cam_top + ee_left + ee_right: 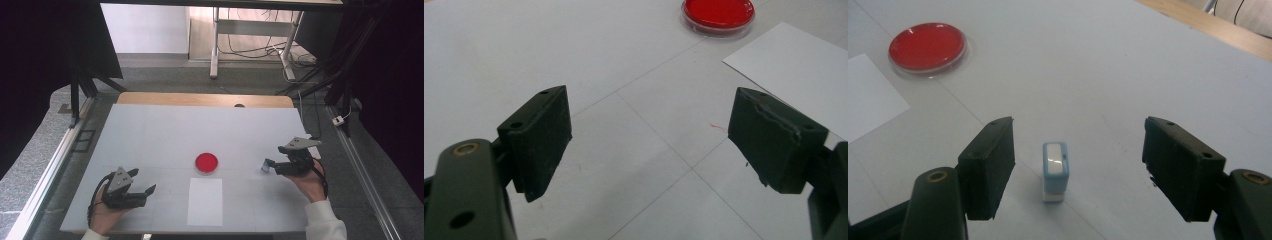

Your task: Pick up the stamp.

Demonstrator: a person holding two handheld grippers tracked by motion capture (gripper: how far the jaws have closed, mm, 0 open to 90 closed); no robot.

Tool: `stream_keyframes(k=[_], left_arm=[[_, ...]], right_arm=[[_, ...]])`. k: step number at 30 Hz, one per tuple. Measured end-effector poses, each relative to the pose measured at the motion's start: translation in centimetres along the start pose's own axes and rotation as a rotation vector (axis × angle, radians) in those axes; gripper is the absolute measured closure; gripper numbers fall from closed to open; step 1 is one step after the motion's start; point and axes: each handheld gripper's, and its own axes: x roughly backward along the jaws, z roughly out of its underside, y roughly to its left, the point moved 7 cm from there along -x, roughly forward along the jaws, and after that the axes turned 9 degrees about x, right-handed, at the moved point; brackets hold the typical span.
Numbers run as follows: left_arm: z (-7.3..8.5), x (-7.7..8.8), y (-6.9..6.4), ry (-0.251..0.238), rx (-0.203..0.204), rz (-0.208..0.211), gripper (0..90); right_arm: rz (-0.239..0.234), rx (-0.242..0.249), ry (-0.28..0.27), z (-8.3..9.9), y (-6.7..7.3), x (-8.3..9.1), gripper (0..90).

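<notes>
Pale-blue-capped stamp (1054,170) stood upright on white table (150,135), between the spread jaws of right gripper (1078,165), touching neither. Seen in the high view as a small block (265,165) just ahead of that gripper (274,165), near the table's right edge. Left gripper (145,182) rested low at the near left corner, jaws wide apart, nothing between them but bare table surface (624,150). Red-filled round dish (206,162) sat at table centre, well apart from both grippers. White paper sheet (205,201) lay flat just in front of the dish, close to but not touching it. Dish (927,46) and sheet corner (868,95) lay far left of the stamp.
</notes>
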Motion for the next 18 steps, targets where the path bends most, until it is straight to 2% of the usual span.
stream_keyframes(k=[3,6,18], left_arm=[[0.0,0.0,-0.1,-0.003,0.001,0.004,17.7],[0.0,0.0,-0.1,-0.002,0.001,0.003,17.7],[0.1,-0.1,0.0,0.002,0.001,0.0,17.4]], right_arm=[[-0.014,-0.006,0.013,0.4,-0.1,-0.3,29.2],[-0.02,-0.016,0.002,0.4,0.0,-0.6,30.1],[-0.045,0.0,0.026,1.1,0.8,-1.7,36.0]])
